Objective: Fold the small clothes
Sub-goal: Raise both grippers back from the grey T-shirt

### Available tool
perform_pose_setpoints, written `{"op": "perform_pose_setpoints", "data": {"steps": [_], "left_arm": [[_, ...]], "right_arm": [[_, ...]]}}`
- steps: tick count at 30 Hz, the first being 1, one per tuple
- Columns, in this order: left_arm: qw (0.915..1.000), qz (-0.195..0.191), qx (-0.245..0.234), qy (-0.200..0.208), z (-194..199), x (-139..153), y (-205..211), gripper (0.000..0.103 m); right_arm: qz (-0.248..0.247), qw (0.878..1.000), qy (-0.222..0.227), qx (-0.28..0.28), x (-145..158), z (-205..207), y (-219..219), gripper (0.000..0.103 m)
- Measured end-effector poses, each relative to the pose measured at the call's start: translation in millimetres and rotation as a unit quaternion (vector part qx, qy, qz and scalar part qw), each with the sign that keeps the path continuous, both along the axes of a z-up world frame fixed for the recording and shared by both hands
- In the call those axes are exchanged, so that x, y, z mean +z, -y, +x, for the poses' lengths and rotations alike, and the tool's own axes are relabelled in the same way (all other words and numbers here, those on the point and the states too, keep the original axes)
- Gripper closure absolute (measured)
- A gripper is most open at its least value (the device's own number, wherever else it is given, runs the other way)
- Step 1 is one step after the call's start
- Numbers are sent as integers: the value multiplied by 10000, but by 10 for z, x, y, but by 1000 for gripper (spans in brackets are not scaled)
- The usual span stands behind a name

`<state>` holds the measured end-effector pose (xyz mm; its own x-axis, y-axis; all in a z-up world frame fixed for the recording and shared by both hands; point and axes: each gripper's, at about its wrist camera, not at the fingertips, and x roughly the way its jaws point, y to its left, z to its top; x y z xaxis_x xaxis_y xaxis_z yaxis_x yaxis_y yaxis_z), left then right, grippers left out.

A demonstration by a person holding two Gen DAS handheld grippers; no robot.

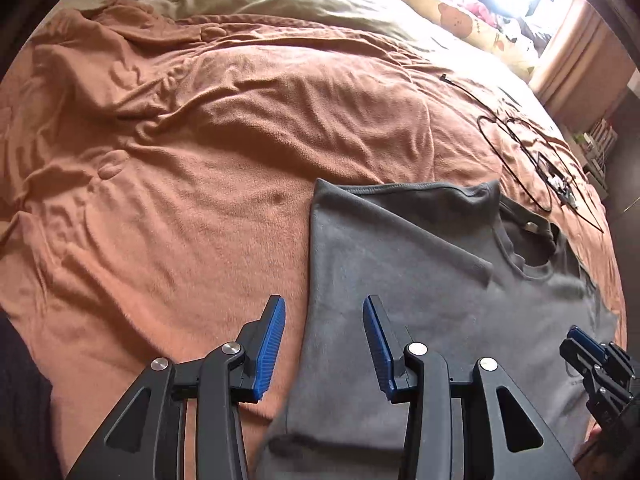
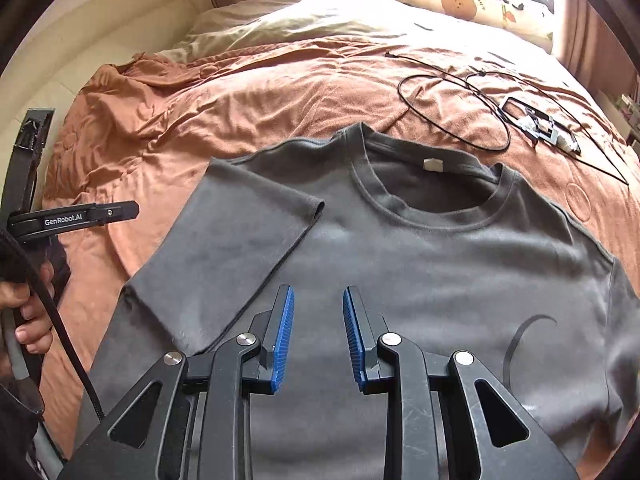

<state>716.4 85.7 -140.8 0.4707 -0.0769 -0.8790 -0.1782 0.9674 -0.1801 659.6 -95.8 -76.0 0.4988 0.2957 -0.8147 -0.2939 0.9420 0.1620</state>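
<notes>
A dark grey T-shirt point(image 2: 420, 264) lies front up on the orange blanket, collar away from me. Its left side and sleeve are folded inward over the chest point(image 2: 248, 220). In the left wrist view the shirt point(image 1: 400, 280) fills the lower right, folded edge on the left. My left gripper point(image 1: 324, 344) is open and empty, above the shirt's left folded edge. My right gripper point(image 2: 319, 336) is open and empty, above the shirt's middle. The right gripper's tips also show in the left wrist view point(image 1: 580, 344).
The orange blanket point(image 1: 180, 160) covers the bed, wrinkled on the left. A black cable loop point(image 2: 452, 112) and a small device point(image 2: 540, 124) lie beyond the collar. Pale bedding and patterned pillows point(image 2: 460, 4) lie at the far end. The left hand-held unit point(image 2: 72, 218) is at left.
</notes>
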Motion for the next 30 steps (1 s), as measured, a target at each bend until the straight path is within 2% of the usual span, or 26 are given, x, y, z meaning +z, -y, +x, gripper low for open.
{"op": "perform_pose_setpoints", "data": {"steps": [2,3,4,9,13,18,23,26,30], "left_arm": [[10000,-49,-5,46,-174,103,34,56],[9999,-53,-16,86,-262,159,44,53],[9999,-53,-21,126,-351,212,57,51],[9996,-57,-11,279,-817,466,99,31],[9991,-30,-103,410,-1126,630,166,28],[9970,-353,-196,663,-1516,817,225,21],[9950,-12,-397,916,-1883,990,401,18],[9943,-5,-506,934,-2054,1035,487,6],[9934,-36,-549,1005,-2307,1102,610,3]], "right_arm": [[-63,9999,-59,-89,84,-134,31,45],[-46,9999,10,-141,158,-229,53,21],[-10,9998,96,-200,233,-330,81,18],[191,9992,7,-359,446,-749,215,17],[268,9985,81,-462,612,-1052,321,17],[89,9974,428,-568,839,-1533,406,17],[17,9971,312,-690,886,-1855,488,17],[-7,9956,208,-914,954,-2012,548,17],[-41,9939,313,-1057,1122,-2249,602,2]]}}
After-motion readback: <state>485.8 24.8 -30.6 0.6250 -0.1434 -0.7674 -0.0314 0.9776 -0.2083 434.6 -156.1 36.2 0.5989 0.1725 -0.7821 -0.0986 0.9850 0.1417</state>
